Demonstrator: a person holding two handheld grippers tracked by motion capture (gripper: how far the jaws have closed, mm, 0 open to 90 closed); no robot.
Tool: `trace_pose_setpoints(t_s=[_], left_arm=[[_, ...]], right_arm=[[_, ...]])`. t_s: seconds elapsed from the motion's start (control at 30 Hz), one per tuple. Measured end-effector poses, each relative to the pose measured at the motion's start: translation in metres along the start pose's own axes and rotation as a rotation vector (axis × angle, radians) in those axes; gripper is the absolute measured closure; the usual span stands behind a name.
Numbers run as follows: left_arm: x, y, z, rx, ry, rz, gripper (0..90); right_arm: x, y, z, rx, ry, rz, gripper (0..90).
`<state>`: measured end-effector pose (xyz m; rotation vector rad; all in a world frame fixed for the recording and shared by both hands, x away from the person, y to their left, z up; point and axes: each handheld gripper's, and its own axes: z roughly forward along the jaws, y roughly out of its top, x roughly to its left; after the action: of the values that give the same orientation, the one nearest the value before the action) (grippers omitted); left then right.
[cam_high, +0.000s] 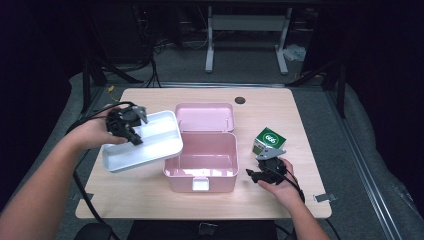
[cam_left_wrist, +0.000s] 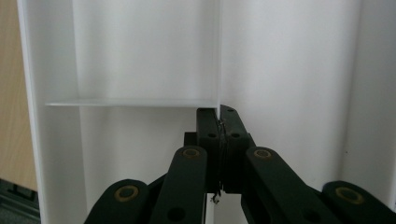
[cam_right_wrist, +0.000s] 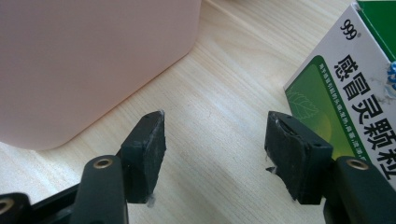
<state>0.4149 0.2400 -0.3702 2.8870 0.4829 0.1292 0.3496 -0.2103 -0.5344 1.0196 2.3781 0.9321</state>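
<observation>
We see a light wood worktop (cam_high: 150, 200) with a dark round grommet hole (cam_high: 240, 100) near its far edge. It stands on grey carpet (cam_high: 360, 130). Beyond it, a white metal desk frame (cam_high: 247, 37) and tangled black cables (cam_high: 150, 60) sit in a dim room.

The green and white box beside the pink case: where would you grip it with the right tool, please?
Probably across two opposite flat side faces of the green and white box, coming from the near side where the open right tool waits; it stands upright, clear of the pink case.
</observation>
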Motion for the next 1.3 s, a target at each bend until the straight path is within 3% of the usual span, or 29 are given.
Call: trace_pose_setpoints(t_s=[0.23,0.5,0.73,0.87,1.1,1.3], left_arm=[[0.009,-0.052,0.012,0.025,-0.021,-0.097,89.2],[0.015,-0.087,0.048,0.018,-0.078,-0.185,89.2],[0.017,-0.096,0.092,0.037,-0.136,-0.214,89.2],[0.019,-0.097,0.109,0.043,-0.128,-0.231,89.1],[0.021,-0.100,0.125,0.063,-0.117,-0.262,88.8],[0.021,-0.105,0.127,0.028,-0.125,-0.292,86.1]], right_arm=[[0.000,0.000,0.001,0.003,0.001,0.001,38.0],[0.000,0.000,0.002,0.007,0.001,0.004,38.0],[0.000,-0.001,0.002,0.010,0.002,0.005,38.0],[0.000,-0.001,0.002,0.010,0.005,0.006,38.0],[0.000,-0.001,0.002,0.012,0.005,0.003,38.0],[0.000,-0.001,0.002,0.011,0.009,-0.003,38.0]])
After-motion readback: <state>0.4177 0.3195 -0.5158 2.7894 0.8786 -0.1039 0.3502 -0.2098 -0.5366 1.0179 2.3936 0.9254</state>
